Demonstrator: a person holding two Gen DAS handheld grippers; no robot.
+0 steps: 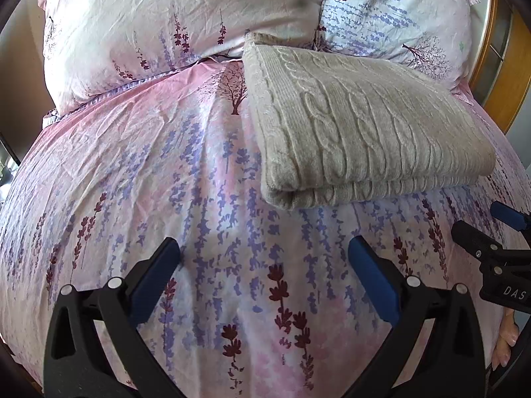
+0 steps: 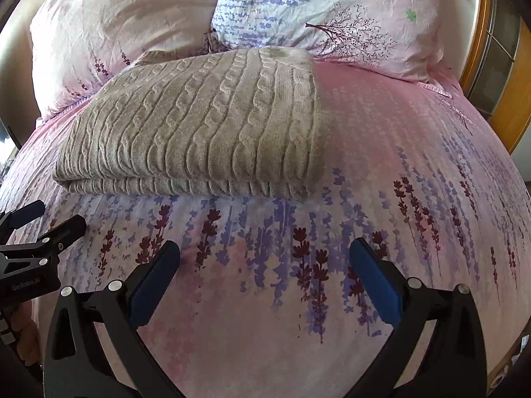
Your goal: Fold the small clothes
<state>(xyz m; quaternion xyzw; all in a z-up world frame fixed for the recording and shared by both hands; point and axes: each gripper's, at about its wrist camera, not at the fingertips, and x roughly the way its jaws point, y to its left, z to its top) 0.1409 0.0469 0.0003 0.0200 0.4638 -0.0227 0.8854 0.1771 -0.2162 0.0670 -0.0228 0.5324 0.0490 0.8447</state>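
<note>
A beige cable-knit sweater (image 1: 358,126) lies folded into a neat rectangle on the floral bedspread (image 1: 166,165), its thick folded edge facing me. In the right wrist view the same sweater (image 2: 199,126) sits left of centre. My left gripper (image 1: 264,252) hovers open over bare bedspread, short of the sweater's near left corner, holding nothing. My right gripper (image 2: 265,253) is open too, above the bedspread (image 2: 398,165) just in front of the sweater's near edge. Each gripper shows in the other's view: the right gripper (image 1: 497,232) at the right edge, the left gripper (image 2: 36,229) at the left edge.
Two floral pillows (image 1: 149,33) (image 1: 398,23) lean behind the sweater at the head of the bed. A wooden frame (image 2: 507,99) stands beyond the bed's right side. Fingers of a hand (image 1: 506,338) show at the lower right.
</note>
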